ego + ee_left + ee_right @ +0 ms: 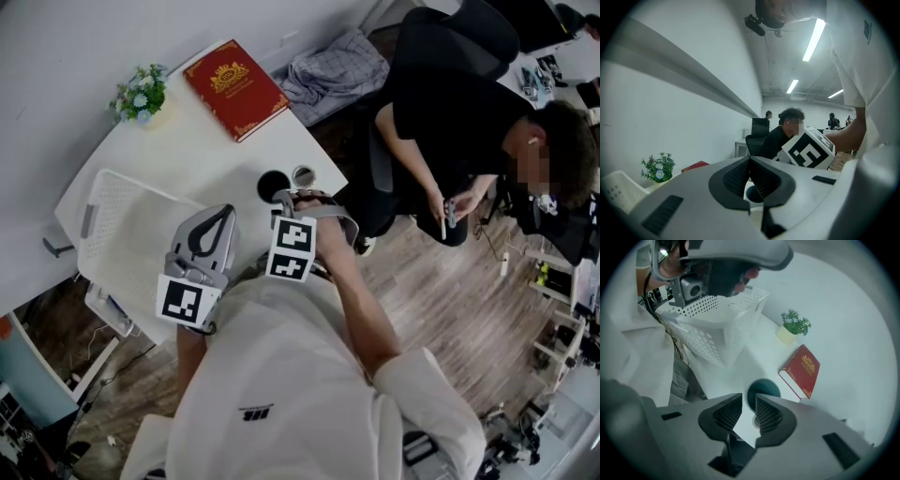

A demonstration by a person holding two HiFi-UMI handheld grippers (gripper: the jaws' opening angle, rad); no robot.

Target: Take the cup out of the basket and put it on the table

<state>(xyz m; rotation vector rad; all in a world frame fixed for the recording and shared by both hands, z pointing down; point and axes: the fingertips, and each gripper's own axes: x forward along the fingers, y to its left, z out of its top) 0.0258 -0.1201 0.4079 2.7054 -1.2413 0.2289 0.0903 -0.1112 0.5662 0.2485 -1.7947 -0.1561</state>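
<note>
The dark cup [273, 185] stands upright on the white table [206, 155], outside the white perforated basket [122, 234]. My right gripper [284, 199] hangs just above the cup and points steeply down. In the right gripper view its jaws [748, 411] stand apart with nothing between the pads, and the cup [763, 391] shows beyond the tips. My left gripper [225, 211] is over the basket's right rim, its fingers meeting at the tips and holding nothing. Through the gap below its tips [749, 161] the cup's dark rim [752, 193] shows.
A small round glassy object [303, 175] sits beside the cup near the table's edge. A red book [236, 86] and a potted plant [141, 94] lie at the far side by the wall. A seated person [469, 122] is beyond the table's right end.
</note>
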